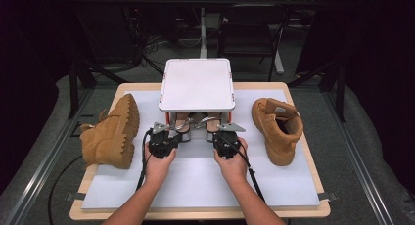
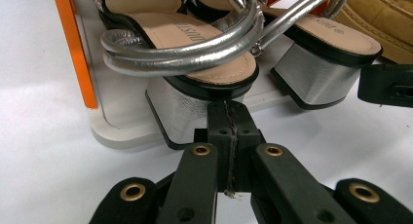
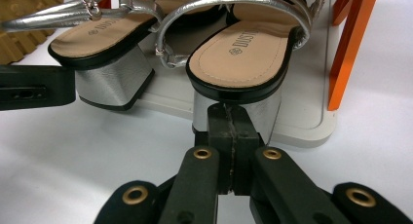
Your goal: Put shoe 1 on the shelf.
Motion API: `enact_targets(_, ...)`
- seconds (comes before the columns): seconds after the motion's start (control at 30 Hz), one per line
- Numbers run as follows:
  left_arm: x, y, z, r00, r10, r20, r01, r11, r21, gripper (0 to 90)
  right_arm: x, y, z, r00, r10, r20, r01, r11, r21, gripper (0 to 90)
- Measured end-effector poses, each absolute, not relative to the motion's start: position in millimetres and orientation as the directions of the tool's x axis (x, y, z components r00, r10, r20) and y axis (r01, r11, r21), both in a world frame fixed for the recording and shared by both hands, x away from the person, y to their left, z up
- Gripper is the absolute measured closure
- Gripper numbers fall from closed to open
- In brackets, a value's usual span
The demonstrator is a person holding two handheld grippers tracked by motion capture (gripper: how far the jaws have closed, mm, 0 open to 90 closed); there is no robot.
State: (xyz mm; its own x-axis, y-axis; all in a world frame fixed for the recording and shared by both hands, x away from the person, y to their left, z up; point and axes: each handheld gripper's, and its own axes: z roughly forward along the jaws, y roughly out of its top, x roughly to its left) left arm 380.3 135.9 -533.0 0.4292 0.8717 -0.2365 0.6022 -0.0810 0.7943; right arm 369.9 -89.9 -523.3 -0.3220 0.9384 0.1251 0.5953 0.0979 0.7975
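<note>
A person sat at a worktop [image 1: 298, 198] covered by a white mat, holding a gripper in each hand. A small white rack [image 1: 196, 83] with orange legs stood at the middle of the far side. On its lower shelf lay a pair of silver strappy sandals with block heels, side by side, heels toward the person.

The left gripper [image 1: 163, 143] pointed at the left sandal [image 2: 195, 63]. Its jaws were clenched together with nothing between them, their tips right at the back of that sandal's silver heel; whether they touched it could not be told. The right gripper [image 1: 226, 143] pointed at the right sandal [image 3: 243, 58] the same way, jaws clenched on nothing, tips right at the heel.

A tan boot [image 1: 111, 134] lay on its side at the left of the mat, its lugged sole facing the rack. A second tan boot [image 1: 278, 127] stood upright at the right, well apart from the rack.
</note>
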Motion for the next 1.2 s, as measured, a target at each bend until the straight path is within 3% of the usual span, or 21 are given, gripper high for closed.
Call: enact_targets(1.2,400,127,-540,0.407,0.889,-0.208,0.586,-0.079,0.807,90.0,390,-79,-531,-0.281,0.955,0.093,0.584,0.093,0.806,90.0)
